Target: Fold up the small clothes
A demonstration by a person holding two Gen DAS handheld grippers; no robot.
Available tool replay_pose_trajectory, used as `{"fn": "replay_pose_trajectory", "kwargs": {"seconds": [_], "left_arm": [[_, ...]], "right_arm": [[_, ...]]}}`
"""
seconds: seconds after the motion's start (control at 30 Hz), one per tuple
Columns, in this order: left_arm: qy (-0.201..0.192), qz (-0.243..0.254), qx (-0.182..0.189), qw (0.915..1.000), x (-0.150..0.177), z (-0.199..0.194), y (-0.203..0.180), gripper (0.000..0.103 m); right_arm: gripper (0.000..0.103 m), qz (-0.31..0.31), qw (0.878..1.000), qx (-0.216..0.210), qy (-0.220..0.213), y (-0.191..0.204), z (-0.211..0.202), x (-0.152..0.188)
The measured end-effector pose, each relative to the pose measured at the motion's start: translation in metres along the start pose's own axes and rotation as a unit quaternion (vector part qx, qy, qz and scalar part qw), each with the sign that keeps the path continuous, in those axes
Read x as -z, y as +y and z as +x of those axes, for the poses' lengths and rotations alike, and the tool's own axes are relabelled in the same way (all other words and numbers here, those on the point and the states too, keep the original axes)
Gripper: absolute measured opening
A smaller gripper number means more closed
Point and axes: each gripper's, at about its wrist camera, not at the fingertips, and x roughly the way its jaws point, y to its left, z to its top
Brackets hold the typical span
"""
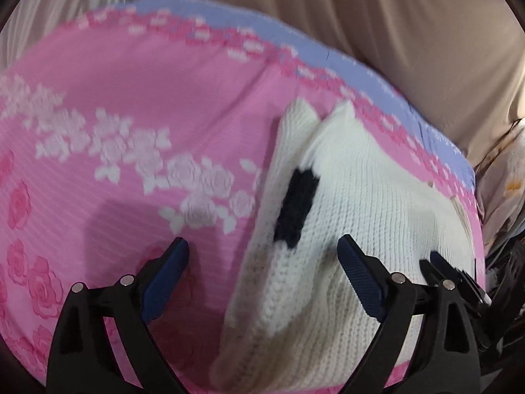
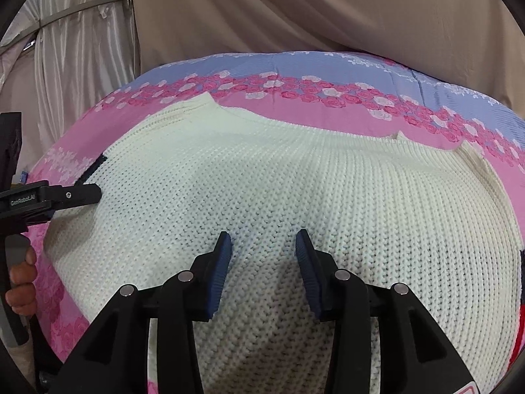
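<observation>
Left gripper [image 1: 262, 256]: spread, straddling left edge of white knit sweater [image 1: 354, 203] on pink floral bedspread [image 1: 131, 92]. Right gripper [image 2: 264, 241]: spread, low over sweater middle. Black patch [image 1: 297, 208] visible in left view only.

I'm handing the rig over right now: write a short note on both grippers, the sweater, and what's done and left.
Left gripper: open, holding nothing, over the sweater's left edge.
Right gripper: open, holding nothing, over the middle of the sweater.
White knit sweater: lies on the pink flowered blanket; its left side looks folded inward, with a dark patch showing there.
Left: remaining folds look undone; judge them yourself.
</observation>
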Motion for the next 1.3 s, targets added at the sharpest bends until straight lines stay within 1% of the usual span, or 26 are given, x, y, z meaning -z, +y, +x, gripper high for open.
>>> {"fn": "replay_pose_trajectory", "kwargs": {"seconds": [0.03, 0.07, 0.1, 0.13, 0.17, 0.27, 0.3, 0.33, 0.4, 0.47, 0.57, 0.63, 0.7, 0.8, 0.83, 0.87, 0.9, 0.93, 1.03, 1.07, 1.1, 1.13, 1.17, 1.2, 1.27, 1.3], "left_arm": [[0.006, 0.008, 0.007, 0.9999, 0.0, 0.002, -0.005, 0.079], [0.014, 0.011, 0.025, 0.9995, -0.001, 0.004, -0.008, 0.057], [0.025, 0.007, 0.044, 0.9987, -0.001, 0.007, -0.012, 0.041], [0.025, 0.01, 0.044, 0.9987, -0.001, 0.006, -0.016, 0.034], [0.018, 0.02, 0.046, 0.9986, -0.002, 0.002, -0.023, 0.028], [-0.008, 0.04, 0.063, 0.9972, -0.005, -0.02, -0.043, 0.024], [-0.02, 0.051, 0.07, 0.9961, -0.007, -0.03, -0.056, 0.024], [-0.029, 0.061, 0.074, 0.995, -0.008, -0.037, -0.066, 0.024], [-0.046, 0.089, 0.09, 0.9909, -0.009, -0.054, -0.093, 0.023], [-0.052, 0.117, 0.105, 0.9862, -0.008, -0.063, -0.121, 0.023], [-0.053, 0.161, 0.131, 0.9768, -0.003, -0.066, -0.172, 0.023], [-0.041, 0.189, 0.146, 0.9702, 0.005, -0.058, -0.209, 0.022], [-0.024, 0.216, 0.15, 0.9644, 0.014, -0.04, -0.245, 0.023], [0.024, 0.241, 0.151, 0.9583, 0.035, 0.0, -0.289, 0.024], [0.046, 0.247, 0.145, 0.957, 0.043, 0.017, -0.3, 0.025], [0.065, 0.247, 0.141, 0.9565, 0.051, 0.029, -0.306, 0.029], [0.083, 0.24, 0.145, 0.9563, 0.057, 0.038, -0.309, 0.03], [0.08, 0.236, 0.152, 0.9565, 0.061, 0.035, -0.309, 0.033], [0.048, 0.228, 0.18, 0.9555, 0.053, -0.001, -0.294, 0.044], [0.036, 0.222, 0.184, 0.9569, 0.048, -0.015, -0.287, 0.052], [0.015, 0.212, 0.18, 0.9605, 0.042, -0.031, -0.274, 0.064], [-0.009, 0.202, 0.169, 0.9647, 0.036, -0.046, -0.26, 0.067], [-0.029, 0.194, 0.155, 0.9682, 0.032, -0.056, -0.25, 0.068], [-0.048, 0.188, 0.125, 0.973, 0.028, -0.065, -0.237, 0.068], [-0.057, 0.173, 0.079, 0.9801, 0.024, -0.069, -0.215, 0.068], [-0.053, 0.164, 0.07, 0.9825, 0.023, -0.067, -0.207, 0.068]], "right_arm": [[0.04, 0.0, 1.0, -0.001, -0.001, 0.0, 0.0, 0.0], [0.041, 0.001, 1.0, 0.0, -0.003, 0.0, 0.0, 0.0], [0.041, 0.0, 1.0, 0.0, -0.004, 0.0, 0.0, 0.001], [0.041, 0.0, 1.0, 0.0, -0.005, 0.0, 0.0, 0.001], [0.041, 0.001, 1.0, -0.001, -0.006, 0.0, 0.0, 0.0], [0.044, 0.014, 1.0, -0.017, -0.013, -0.005, -0.002, 0.001], [0.045, 0.021, 0.999, -0.023, -0.018, -0.007, -0.005, 0.001], [0.046, 0.028, 0.999, -0.027, -0.024, -0.008, -0.007, 0.002], [0.06, 0.038, 0.998, -0.027, -0.042, -0.012, -0.018, 0.004], [0.064, 0.046, 0.997, -0.015, -0.055, -0.018, -0.031, 0.009], [0.064, 0.074, 0.995, -0.022, -0.062, -0.041, -0.052, 0.023], [0.064, 0.101, 0.993, -0.012, -0.062, -0.065, -0.068, 0.035], [0.064, 0.127, 0.99, 0.009, -0.062, -0.09, -0.085, 0.048], [0.064, 0.161, 0.984, 0.042, -0.063, -0.124, -0.109, 0.068], [0.064, 0.17, 0.982, 0.05, -0.063, -0.132, -0.114, 0.074], [0.065, 0.18, 0.98, 0.057, -0.061, -0.142, -0.121, 0.08], [0.065, 0.186, 0.979, 0.063, -0.061, -0.149, -0.126, 0.084], [0.065, 0.19, 0.977, 0.068, -0.062, -0.154, -0.131, 0.088], [0.065, 0.193, 0.976, 0.077, -0.068, -0.165, -0.146, 0.09], [0.065, 0.192, 0.976, 0.076, -0.071, -0.168, -0.148, 0.088], [0.066, 0.191, 0.976, 0.07, -0.075, -0.169, -0.151, 0.084], [0.067, 0.189, 0.977, 0.058, -0.079, -0.172, -0.153, 0.077], [0.069, 0.187, 0.978, 0.041, -0.083, -0.172, -0.153, 0.069], [0.072, 0.184, 0.979, 0.015, -0.086, -0.173, -0.151, 0.059], [0.076, 0.183, 0.979, -0.045, -0.083, -0.17, -0.141, 0.039], [0.076, 0.184, 0.977, -0.07, -0.077, -0.169, -0.134, 0.03]]}}
